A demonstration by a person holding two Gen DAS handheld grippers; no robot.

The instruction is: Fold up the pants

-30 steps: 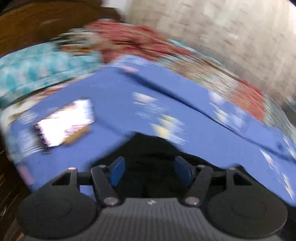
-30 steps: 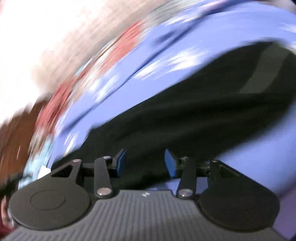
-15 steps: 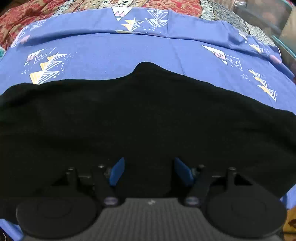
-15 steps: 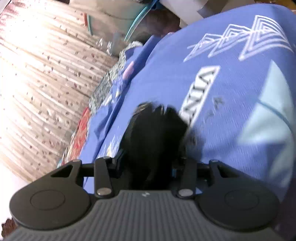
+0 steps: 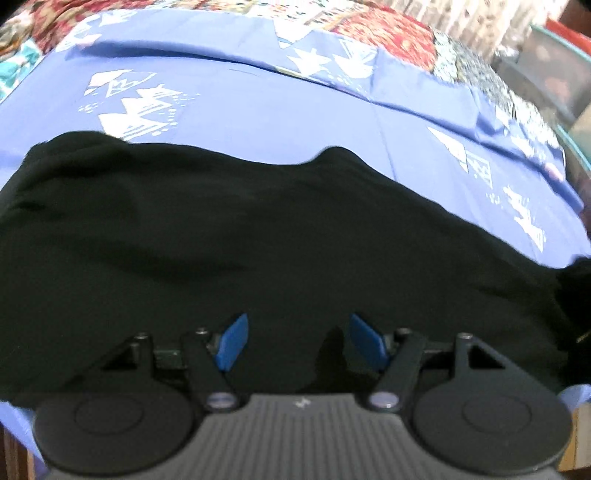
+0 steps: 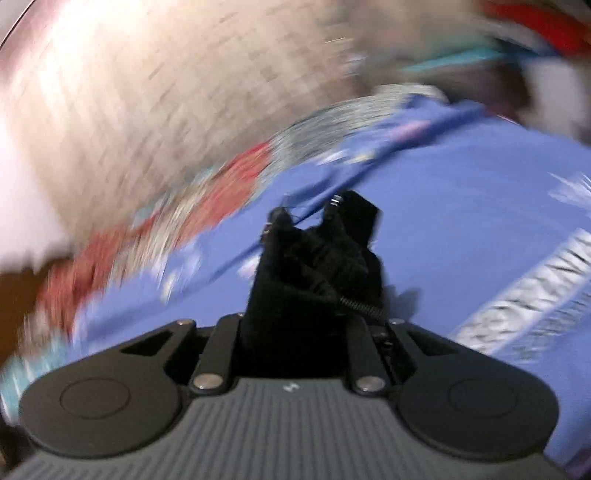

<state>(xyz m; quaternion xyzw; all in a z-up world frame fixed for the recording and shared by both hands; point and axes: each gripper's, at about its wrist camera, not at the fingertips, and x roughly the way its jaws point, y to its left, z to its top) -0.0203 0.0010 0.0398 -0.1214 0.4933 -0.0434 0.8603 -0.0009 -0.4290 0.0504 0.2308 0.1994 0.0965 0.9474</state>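
Note:
Black pants (image 5: pixel 258 236) lie spread across the blue patterned bedsheet (image 5: pixel 258 110) in the left wrist view. My left gripper (image 5: pixel 297 341) is open just above the near part of the pants, its blue pads (image 5: pixel 233 341) apart with only cloth below them. In the right wrist view my right gripper (image 6: pixel 306 254) is shut on a bunched end of the black pants (image 6: pixel 314 266) and holds it lifted above the sheet (image 6: pixel 461 221). The right fingers are hidden inside the cloth. That view is blurred by motion.
A red floral quilt (image 5: pixel 376 29) lies along the bed's far edge. A teal-rimmed glass table (image 5: pixel 565 55) stands beyond the right end of the bed. A pale curtain (image 6: pixel 147 92) hangs behind the bed.
The right gripper has closed on an end of the pants and lifted it while swinging. The left gripper moved over the pants, then shifted slightly, still open.

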